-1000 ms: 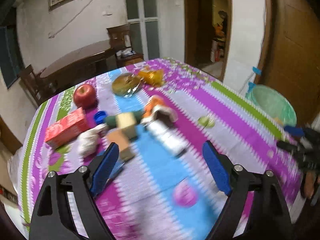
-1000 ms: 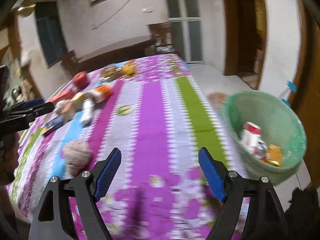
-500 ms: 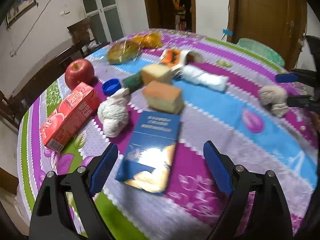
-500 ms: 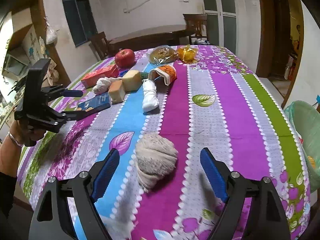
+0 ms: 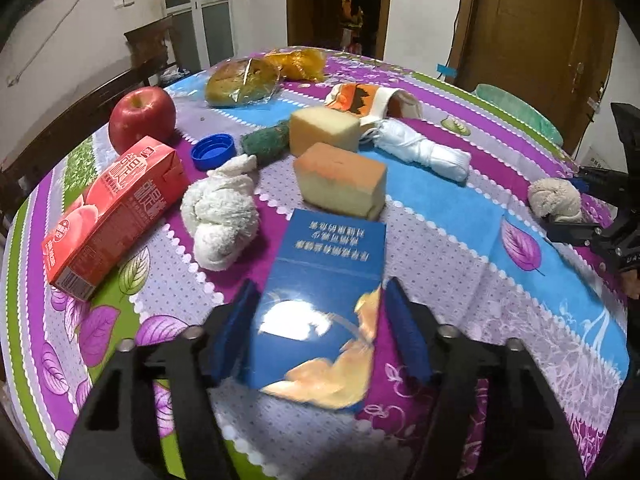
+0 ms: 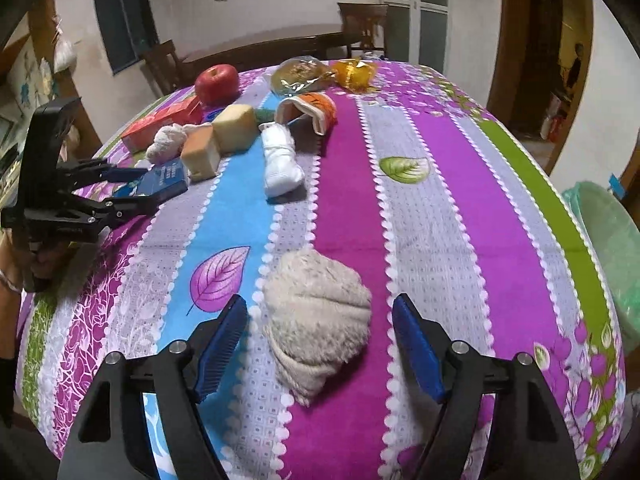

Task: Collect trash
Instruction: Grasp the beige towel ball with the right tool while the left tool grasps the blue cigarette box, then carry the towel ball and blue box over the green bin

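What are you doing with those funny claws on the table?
A person is picking up trash with a claw in each hand. The left claw is closing around a flat blue box. The right claw is closing around a beige balled-up rag that sits between its fingers, not squeezed yet.

Indoor artificial light, moderately bright on the tablecloth point(image 5: 460, 216), dimmer toward walls and doorways. Source appears overhead: a white glare patch sits on the glossy blue box point(image 5: 320, 312) in the left wrist view, and short soft shadows fall beside the beige cloth ball point(image 6: 316, 320) in the right wrist view. Strong fisheye distortion in both views: table edges bow, door frames curve, corners vignette to black. Near end of the blue box is smeared by motion blur; mid-table items are reasonably sharp. Background room is soft and slightly noisy.
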Demonstrator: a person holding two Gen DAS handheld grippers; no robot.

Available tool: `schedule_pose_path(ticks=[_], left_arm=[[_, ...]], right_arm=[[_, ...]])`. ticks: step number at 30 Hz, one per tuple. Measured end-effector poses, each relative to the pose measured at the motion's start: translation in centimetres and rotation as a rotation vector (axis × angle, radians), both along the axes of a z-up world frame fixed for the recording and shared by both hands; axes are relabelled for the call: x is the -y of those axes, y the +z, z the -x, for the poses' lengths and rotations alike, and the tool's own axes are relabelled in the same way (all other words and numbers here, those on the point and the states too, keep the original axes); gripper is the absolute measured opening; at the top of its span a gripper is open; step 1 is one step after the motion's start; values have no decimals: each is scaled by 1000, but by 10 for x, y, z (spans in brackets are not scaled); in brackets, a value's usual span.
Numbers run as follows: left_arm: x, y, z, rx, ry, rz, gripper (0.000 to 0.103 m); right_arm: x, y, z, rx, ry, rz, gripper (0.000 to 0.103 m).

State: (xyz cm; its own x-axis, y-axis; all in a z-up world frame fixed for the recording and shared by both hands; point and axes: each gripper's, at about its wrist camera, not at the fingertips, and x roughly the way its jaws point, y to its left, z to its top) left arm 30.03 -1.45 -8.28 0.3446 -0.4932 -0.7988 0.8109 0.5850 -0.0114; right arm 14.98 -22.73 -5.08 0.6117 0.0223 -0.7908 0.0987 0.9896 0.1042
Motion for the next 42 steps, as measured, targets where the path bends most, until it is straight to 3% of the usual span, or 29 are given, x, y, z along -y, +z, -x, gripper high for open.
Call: schedule_pose_path(ticks=[4, 6, 8, 11, 14, 19, 24, 31, 42], left_arm=[[0, 1, 10, -5, -7, 9, 56], [3, 1, 20, -4, -3, 9, 55], [4, 1, 31, 0, 17, 1, 55], [5, 3, 50, -13, 81, 0, 55], [1, 6, 64, -14, 173, 5, 55], [5, 20, 88, 55, 404, -3, 55], [24, 31, 108, 126, 526, -2, 55], [52, 39, 124, 170, 588, -12, 55], [95, 43, 118, 193, 597, -43, 55]], right_arm=[[-3, -1, 3, -8, 0, 30, 72], [-6, -1, 5, 2, 10, 46, 51], [-8, -1, 6, 14, 20, 55, 40], [-1, 0, 8, 33, 17, 2, 34], [4, 2, 12, 58, 16, -43, 33], [2, 7, 19, 95, 52, -65, 33], [0, 16, 33, 116, 103, -77, 33], [12, 32, 60, 172, 163, -48, 33], [49, 48, 48, 198, 177, -64, 33]])
